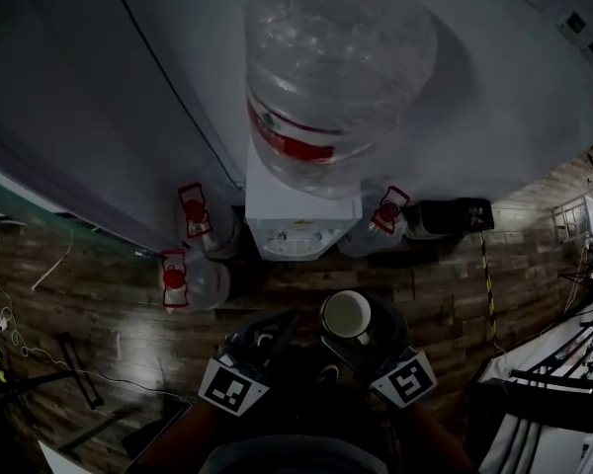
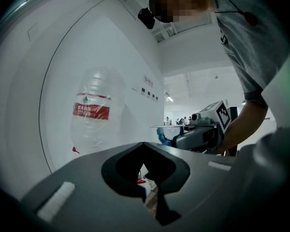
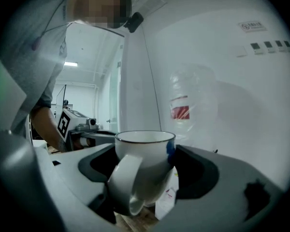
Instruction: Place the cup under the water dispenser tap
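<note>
**Head view.** The water dispenser stands against the wall, carrying a large clear bottle with a red label. Three spare bottles rest on the wooden floor beside its base. The white cup is upright with its mouth open to the camera. It is gripped by the right hand-held gripper in front of the dispenser, clear of its front panel. The left hand-held gripper hovers just beside it.

**Left gripper view.** The left hand-held gripper has its jaws drawn nearly together, with only a thin slit between them and nothing held. Beyond them are the bottle against the white wall and the right hand-held gripper at the right.

**Right gripper view.** The right hand-held gripper clamps the cup, one jaw on each side of its body. The cup's handle faces the camera. The bottle shows behind, and the left hand-held gripper at the left.
</note>
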The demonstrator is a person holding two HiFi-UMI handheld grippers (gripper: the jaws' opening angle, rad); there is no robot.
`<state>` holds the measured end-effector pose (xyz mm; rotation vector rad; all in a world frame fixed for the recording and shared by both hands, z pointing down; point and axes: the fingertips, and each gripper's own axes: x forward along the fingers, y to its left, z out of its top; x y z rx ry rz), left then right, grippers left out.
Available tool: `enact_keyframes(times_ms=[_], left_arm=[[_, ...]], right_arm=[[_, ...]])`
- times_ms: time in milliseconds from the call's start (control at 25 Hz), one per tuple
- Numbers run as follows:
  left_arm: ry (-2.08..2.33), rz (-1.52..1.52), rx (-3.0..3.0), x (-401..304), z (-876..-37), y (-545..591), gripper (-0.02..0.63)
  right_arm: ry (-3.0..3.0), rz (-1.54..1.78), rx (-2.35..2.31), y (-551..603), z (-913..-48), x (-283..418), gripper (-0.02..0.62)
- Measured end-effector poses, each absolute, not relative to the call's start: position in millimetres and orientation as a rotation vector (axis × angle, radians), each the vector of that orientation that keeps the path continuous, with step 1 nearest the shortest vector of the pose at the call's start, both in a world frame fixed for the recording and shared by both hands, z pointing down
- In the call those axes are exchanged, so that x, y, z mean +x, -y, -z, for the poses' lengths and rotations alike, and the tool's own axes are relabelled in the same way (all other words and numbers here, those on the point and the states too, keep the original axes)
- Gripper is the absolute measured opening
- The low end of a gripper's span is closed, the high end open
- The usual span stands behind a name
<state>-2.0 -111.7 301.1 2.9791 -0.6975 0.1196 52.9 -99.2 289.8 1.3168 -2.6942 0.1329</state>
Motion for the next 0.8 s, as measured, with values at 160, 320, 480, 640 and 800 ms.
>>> enact_keyframes(times_ms=[160,320,480,640,800], left_arm=[[0.735,-0.188,3.045,0.9,-339.8,139.7,0.006],[0.818,-0.217,2.968,7.7,-389.2,157.0,0.006],[0.906,-0.203,2.958,17.0,-441.5,181.8,0.006],[0.942,-0.232,2.932,26.1,-504.6,198.5,0.006],[0.967,-0.239,2.898,31.2,-559.4,208.8,0.006]], right_arm=[[2.689,-0.156,1.324,130.8,-331.8,58.1,0.364],[2.704,-0.201,1.317,148.6,-386.8,65.9,0.364],[2.696,-0.229,1.299,167.5,-455.7,75.7,0.364],[2.679,-0.241,1.306,182.2,-518.0,82.6,0.364],[2.675,-0.250,1.293,191.8,-567.7,84.3,0.364]])
